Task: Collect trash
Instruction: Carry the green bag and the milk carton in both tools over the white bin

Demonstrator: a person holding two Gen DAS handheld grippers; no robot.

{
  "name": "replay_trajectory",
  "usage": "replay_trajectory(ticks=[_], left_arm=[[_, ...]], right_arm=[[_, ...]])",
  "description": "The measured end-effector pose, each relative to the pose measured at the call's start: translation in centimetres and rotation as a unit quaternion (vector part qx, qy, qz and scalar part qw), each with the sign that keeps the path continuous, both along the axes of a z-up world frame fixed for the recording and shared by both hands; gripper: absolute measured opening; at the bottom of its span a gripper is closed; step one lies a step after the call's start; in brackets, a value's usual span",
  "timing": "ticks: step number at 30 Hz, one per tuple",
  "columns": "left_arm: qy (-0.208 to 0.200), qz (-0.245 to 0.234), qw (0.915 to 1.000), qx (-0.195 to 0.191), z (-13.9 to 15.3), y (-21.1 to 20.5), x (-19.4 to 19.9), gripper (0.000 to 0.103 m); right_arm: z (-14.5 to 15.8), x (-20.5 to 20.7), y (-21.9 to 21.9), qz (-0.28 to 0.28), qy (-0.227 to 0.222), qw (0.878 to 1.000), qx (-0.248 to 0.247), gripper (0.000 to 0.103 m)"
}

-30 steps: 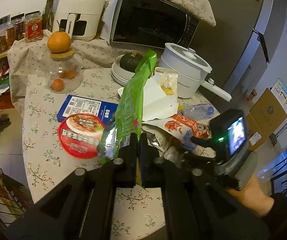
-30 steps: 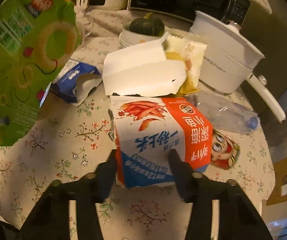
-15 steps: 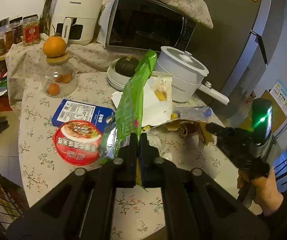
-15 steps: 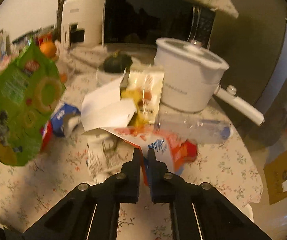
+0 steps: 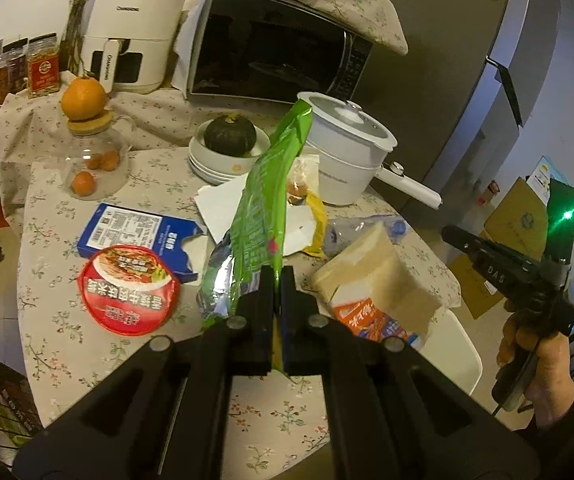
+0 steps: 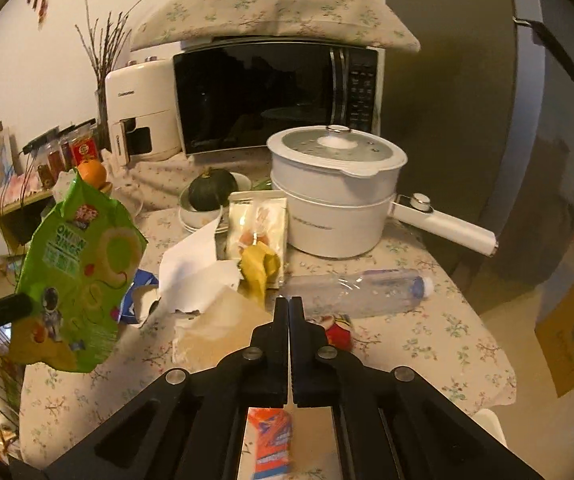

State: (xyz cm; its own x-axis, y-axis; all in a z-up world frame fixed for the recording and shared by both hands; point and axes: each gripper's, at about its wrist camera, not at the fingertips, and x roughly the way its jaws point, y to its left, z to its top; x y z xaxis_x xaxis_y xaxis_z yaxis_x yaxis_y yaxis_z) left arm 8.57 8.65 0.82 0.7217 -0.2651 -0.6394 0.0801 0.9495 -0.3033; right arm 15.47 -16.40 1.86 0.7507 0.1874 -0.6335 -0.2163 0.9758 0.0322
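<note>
Left gripper [image 5: 275, 280]: jaws pressed together on the lower edge of the green snack bag [image 5: 263, 216], which stands up from the pinch toward 12 o'clock; its foil inside shows at the bag's 8 o'clock corner.
Green snack bag, right wrist view [image 6: 75, 276]: hangs at 9 o'clock of the frame, clear of the tablecloth, printed face toward the camera.
Right gripper [image 6: 289, 312]: jaws pressed together on the orange-and-blue snack bag [image 6: 273, 440]; a strip of the bag shows below the fingers at 6 o'clock, a red corner at 2 o'clock of the tips.
Orange-and-blue snack bag, left wrist view [image 5: 375, 284]: lifted, plain tan side up, at 3 o'clock of the left gripper.
Right hand [image 5: 535, 364]: wrapped around the gripper handle at 4 o'clock of the frame.
Table [image 5: 47, 320]: floral cloth.
Trash left on table: red noodle-cup lid [image 5: 129, 290] at 9 o'clock of the left gripper, touching the torn blue box [image 5: 135, 236] at its 12 o'clock; white paper [image 6: 191, 272]; yellow-and-white wrapper [image 6: 257, 240]; clear plastic bottle [image 6: 359, 290] lying on its side at 1 o'clock of the right gripper.
Background: white pot [image 6: 337, 204], squash in bowls [image 5: 231, 136], microwave [image 6: 275, 96].
</note>
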Motion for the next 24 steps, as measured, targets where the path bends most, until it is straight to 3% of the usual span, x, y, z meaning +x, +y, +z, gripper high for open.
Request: replay_trajectory(ticks=[6,8,10,12,15,19,21,24], left_arm=[[0.014,-0.017,0.9998,0.003,-0.5,-1.3,0.3,0.003],[0.022,-0.022,0.9995,0.001,-0.9,-1.7,0.4,0.003],[0.030,-0.026,0.9992,-0.003,-1.2,-1.9,0.5,0.003],[0.035,-0.031,0.9989,-0.002,-1.5,-2.2,0.5,0.003],[0.041,-0.039,0.9984,0.001,-1.9,-2.5,0.4,0.003],[0.054,-0.051,0.9972,-0.006,-2.4,-2.8,0.4,0.003],[0.055,-0.053,0.9970,-0.005,-2.4,-2.9,0.3,0.003],[0.055,-0.055,0.9969,-0.003,-2.4,-3.1,0.2,0.003]], right_arm=[[-2.8,0.6,-2.5,0.022,0.092,0.994,0.055,0.004],[-4.0,0.9,-3.4,0.011,0.114,0.991,0.065,0.016],[-5.2,1.0,-3.9,0.007,0.136,0.988,0.067,0.051],[-5.9,0.5,-3.7,0.024,0.150,0.987,0.058,0.063],[-6.2,-0.9,-3.0,0.035,0.160,0.986,0.016,0.064],[-7.1,-2.3,-3.8,0.019,0.189,0.982,0.012,0.072],[-7.8,-2.6,-4.6,-0.004,0.207,0.978,0.026,0.072],[-9.2,-2.8,-6.7,-0.049,0.247,0.963,0.091,0.072]])
